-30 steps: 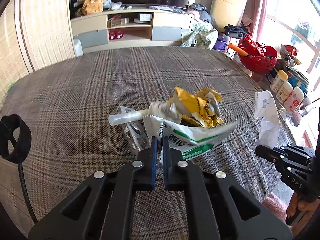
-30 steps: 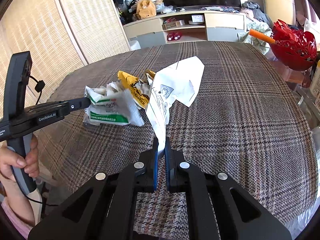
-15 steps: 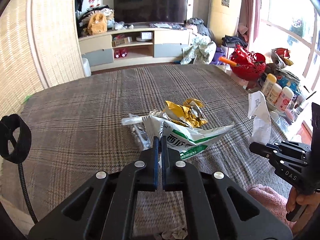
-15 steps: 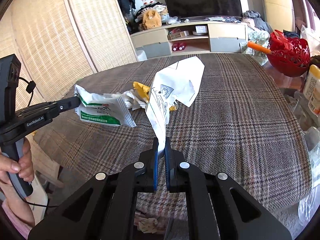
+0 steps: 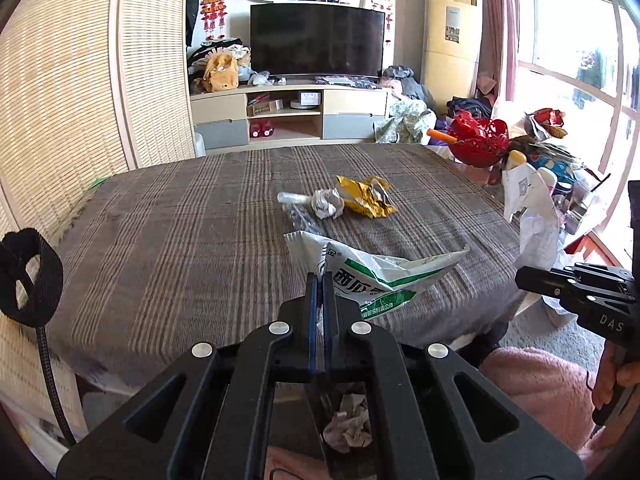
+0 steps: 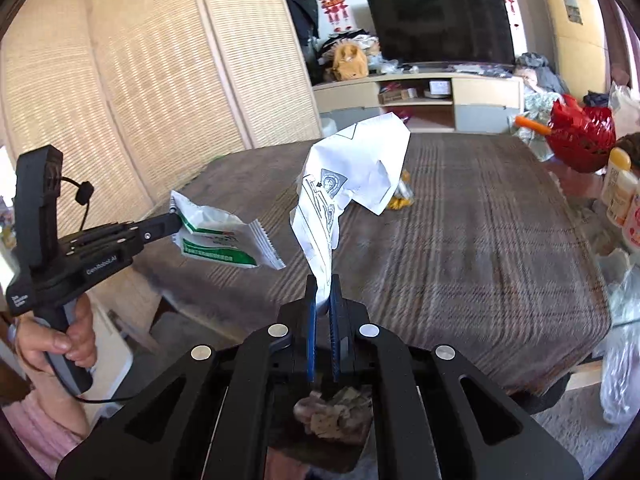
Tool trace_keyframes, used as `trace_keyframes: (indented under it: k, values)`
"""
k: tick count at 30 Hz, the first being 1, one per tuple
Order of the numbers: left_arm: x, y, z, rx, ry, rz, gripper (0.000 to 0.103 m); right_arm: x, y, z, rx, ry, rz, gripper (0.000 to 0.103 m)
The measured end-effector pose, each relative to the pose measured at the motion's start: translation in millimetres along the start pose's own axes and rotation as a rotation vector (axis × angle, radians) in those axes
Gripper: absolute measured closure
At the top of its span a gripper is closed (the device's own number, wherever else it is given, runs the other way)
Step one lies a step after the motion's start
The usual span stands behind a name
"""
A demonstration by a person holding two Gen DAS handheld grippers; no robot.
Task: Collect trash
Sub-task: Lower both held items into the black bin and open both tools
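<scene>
Item 1: green-and-white snack bag (image 5: pixel 380 276). Thin printed film, empty by the look of it, so I judge it very light, limp and a little slick. It crumples rather than resists. Best hold is a flat corner or a sealed edge, where the film is doubled. My left gripper (image 5: pixel 320 280) has its fingers (image 5: pixel 311 312) pressed together on exactly such a corner, and the bag hangs just ahead of them, off the tabletop (image 5: pixel 180 216).

Item 2: white paper sheet (image 6: pixel 352 176), creased, with black printing. I judge it light, stiffer than film and liable to tear if jerked. It is best pinched at a bunched fold. My right gripper (image 6: pixel 323 284) has its fingers (image 6: pixel 311 320) clamped on the narrow lower end, and the sheet stands up and forward from them, clear of the tabletop.

Item 3: crumpled yellow wrapper (image 5: pixel 366 196). Foil-like, springy and light. It lies on the tabletop well ahead of my left fingers, untouched. I would take it at a raised ridge.

Item 4: grey-white wad (image 5: pixel 328 204). Soft and squashable, it touches the yellow wrapper on its left side. Any pinch across its bulk should do.

Item 5: clear plastic piece (image 5: pixel 294 200). It sits just left of the wad. What it is I cannot tell, but I judge it slippery.

Count: 2 pieces held, 1 in each gripper. At least 3 are left on the tabletop.
</scene>
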State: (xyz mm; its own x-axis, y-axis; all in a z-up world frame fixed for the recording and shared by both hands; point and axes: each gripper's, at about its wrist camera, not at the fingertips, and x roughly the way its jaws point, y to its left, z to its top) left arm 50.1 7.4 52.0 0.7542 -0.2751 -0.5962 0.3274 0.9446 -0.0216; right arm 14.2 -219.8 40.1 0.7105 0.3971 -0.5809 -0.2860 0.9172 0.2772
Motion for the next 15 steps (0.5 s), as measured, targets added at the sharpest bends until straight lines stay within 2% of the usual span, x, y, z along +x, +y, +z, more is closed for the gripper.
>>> trace_keyframes:
  k: [7,15]
  values:
    - [-11,-1,-57,-0.013,0.024,-0.028,0.102,10,1,-48,0.038,0.066,0.045,0.096]
    - [21,-6,-115,-0.036,0.138,-0.042,0.102,49,2,-92,0.096,0.169,0.08,0.096]
